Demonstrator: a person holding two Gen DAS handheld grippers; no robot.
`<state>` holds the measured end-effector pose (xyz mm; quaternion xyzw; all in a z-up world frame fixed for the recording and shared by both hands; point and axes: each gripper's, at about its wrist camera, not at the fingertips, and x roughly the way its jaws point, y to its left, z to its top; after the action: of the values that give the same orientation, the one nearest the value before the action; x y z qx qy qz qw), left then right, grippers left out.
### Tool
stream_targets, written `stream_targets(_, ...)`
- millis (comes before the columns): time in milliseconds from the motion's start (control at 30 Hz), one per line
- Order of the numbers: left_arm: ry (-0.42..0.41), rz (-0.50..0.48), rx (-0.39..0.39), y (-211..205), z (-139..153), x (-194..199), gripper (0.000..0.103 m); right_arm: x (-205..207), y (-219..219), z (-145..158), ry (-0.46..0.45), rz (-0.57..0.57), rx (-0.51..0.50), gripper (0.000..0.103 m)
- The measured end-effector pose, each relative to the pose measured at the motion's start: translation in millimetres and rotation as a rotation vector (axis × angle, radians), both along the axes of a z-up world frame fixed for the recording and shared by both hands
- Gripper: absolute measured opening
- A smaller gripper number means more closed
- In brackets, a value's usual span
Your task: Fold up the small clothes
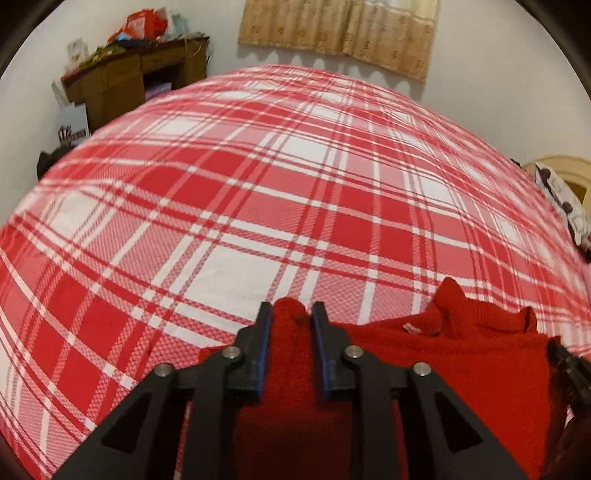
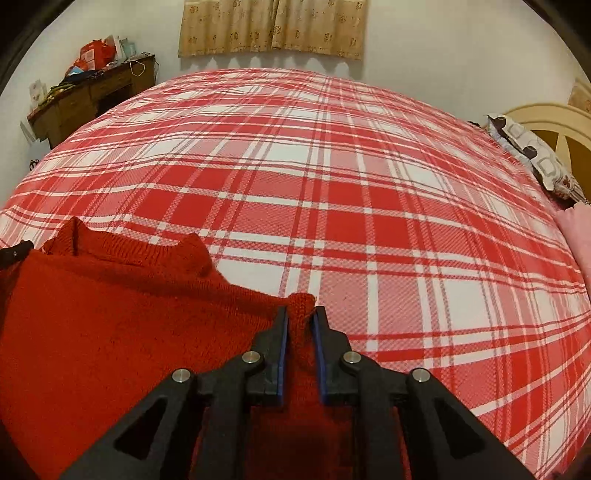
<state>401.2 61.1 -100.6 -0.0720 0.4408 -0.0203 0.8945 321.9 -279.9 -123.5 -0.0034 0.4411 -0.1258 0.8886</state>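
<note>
Plaid bed (image 2: 369, 184) carries red knit sweater (image 2: 110, 325), near edge. Left gripper (image 1: 290, 314) and right gripper (image 2: 300, 317): jaws narrow, shoulder corners between, pads loose. Soft, light, floppy; grip shoulders.

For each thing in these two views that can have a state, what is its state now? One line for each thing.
Red sweater: spread on the bed, collar away from the cameras, both near corners between claw pads.
Left claw: slightly open, pads not pressing the sweater corner.
Right claw: slightly open, sweater corner loose between the pads.
Plaid bedcover: spread flat.
Curtain: drawn closed.
Desk: top cluttered.
</note>
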Motion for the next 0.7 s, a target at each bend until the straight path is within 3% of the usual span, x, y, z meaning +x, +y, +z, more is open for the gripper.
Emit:
stream_targets(100, 0.001, -0.002, -0.021, 1, 0, -4, 0.035, -7, -2, 4, -0.018, -0.022, -0.011, 0.028)
stream_targets(200, -0.010, -0.003, 0.002, 1, 9, -19, 0.044, -47, -8, 38, -0.206, -0.096, 0.006, 0.031)
stream_targets(233, -0.029, -0.018, 0.013, 0, 16, -31, 0.044, -63, -8, 51, -0.265, -0.122, -0.004, 0.036)
stream_targets(300, -0.054, -0.057, 0.044, -3, 23, -47, 0.047, -99, 1, 75, -0.343, -0.129, -0.013, 0.057)
stream_targets(433, -0.077, -0.118, 0.127, -21, 33, -91, 0.054, -150, 29, 83, -0.340, -0.045, 0.010, 0.057)
stream_targets(467, -0.074, -0.131, 0.128, -23, 33, -97, 0.054, -158, 36, 79, -0.319, -0.024, 0.016, 0.049)
stream_targets(500, -0.068, -0.148, 0.135, -29, 32, -110, 0.054, -168, 44, 72, -0.291, 0.000, 0.029, 0.025)
stream_targets(533, -0.065, -0.159, 0.142, -33, 31, -118, 0.054, -174, 49, 65, -0.260, 0.011, 0.046, 0.015)
stream_targets(567, -0.067, -0.177, 0.156, -38, 30, -130, 0.054, -180, 53, 56, -0.219, 0.012, 0.071, 0.011)
stream_targets(700, -0.077, -0.205, 0.222, -53, 24, -167, 0.054, -198, 57, 31, -0.177, -0.031, 0.100, 0.011)
